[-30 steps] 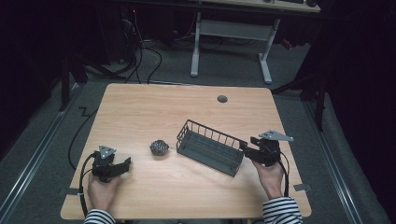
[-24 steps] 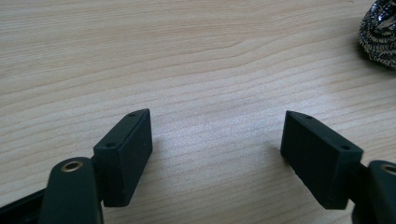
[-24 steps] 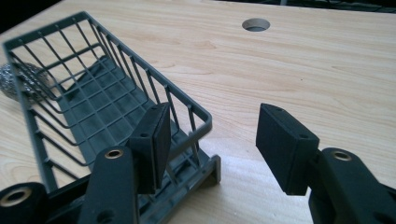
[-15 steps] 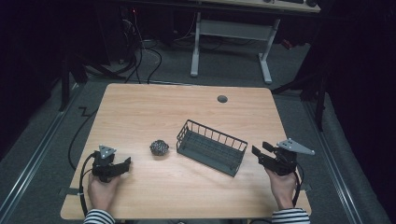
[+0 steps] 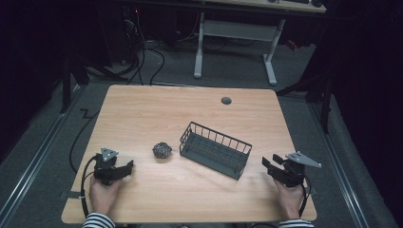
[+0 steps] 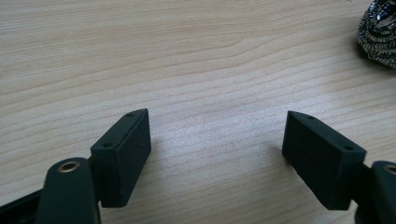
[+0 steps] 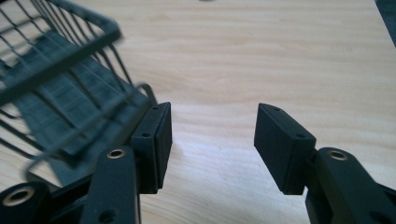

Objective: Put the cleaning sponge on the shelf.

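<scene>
On the wooden table (image 5: 142,109) a dark wire basket (image 5: 215,149) sits between our grippers, a steel scouring ball (image 5: 162,150) just to its left. Our left gripper (image 5: 124,169) and right gripper (image 5: 267,166) both rest with jaws apart, holding nothing, the right's having just narrowed beside the basket's end

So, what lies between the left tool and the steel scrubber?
Only bare wood of the table, in the high view, between left tool and steel scrubber.

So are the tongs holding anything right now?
No. Both the left tongs and right tongs are open with only bare table between them.
</scene>
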